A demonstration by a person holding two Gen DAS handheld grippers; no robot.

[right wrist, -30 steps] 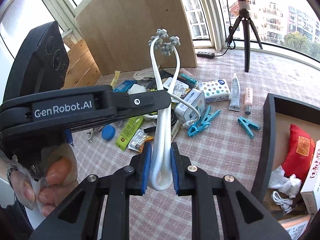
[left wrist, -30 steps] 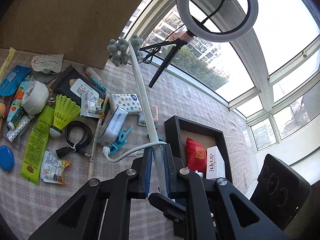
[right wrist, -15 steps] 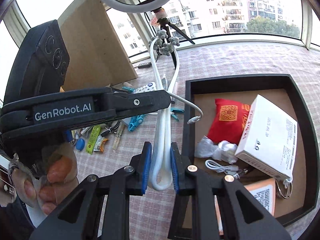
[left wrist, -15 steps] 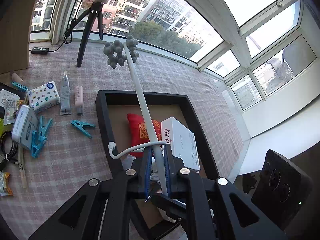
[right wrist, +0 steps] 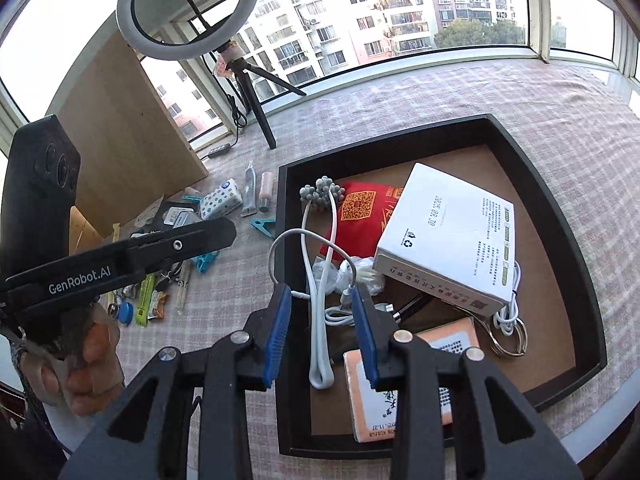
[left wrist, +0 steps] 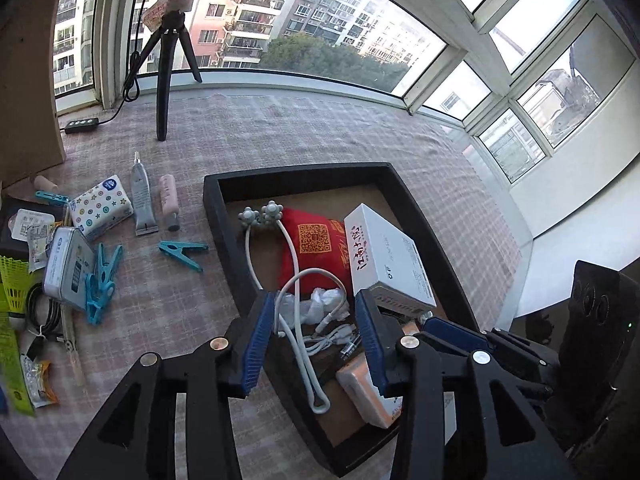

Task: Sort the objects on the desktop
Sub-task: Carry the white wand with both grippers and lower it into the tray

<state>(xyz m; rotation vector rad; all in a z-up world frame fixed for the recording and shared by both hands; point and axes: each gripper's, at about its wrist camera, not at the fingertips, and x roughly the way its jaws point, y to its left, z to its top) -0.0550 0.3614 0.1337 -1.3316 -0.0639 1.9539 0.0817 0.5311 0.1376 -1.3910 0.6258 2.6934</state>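
With the white looped massager (right wrist: 320, 280) released along the near left wall of the black tray (right wrist: 560, 208), both the left gripper (left wrist: 316, 340) and right gripper (right wrist: 322, 332), jaws just opened and empty, are best lifted straight up so nothing is dragged out.

The black tray (right wrist: 520, 152) is crowded along its near-left side: white massager (right wrist: 318, 320), red pouch (right wrist: 360, 208), white box (right wrist: 448, 232), orange box (right wrist: 412, 384) and loose cables. Bare floor shows only at its far right corner. Left of it, blue clips (left wrist: 182, 250) and tubes (left wrist: 140, 196) dot the checked cloth (left wrist: 300, 128); beyond the tray, past the tripod (left wrist: 168, 64), the cloth lies open.
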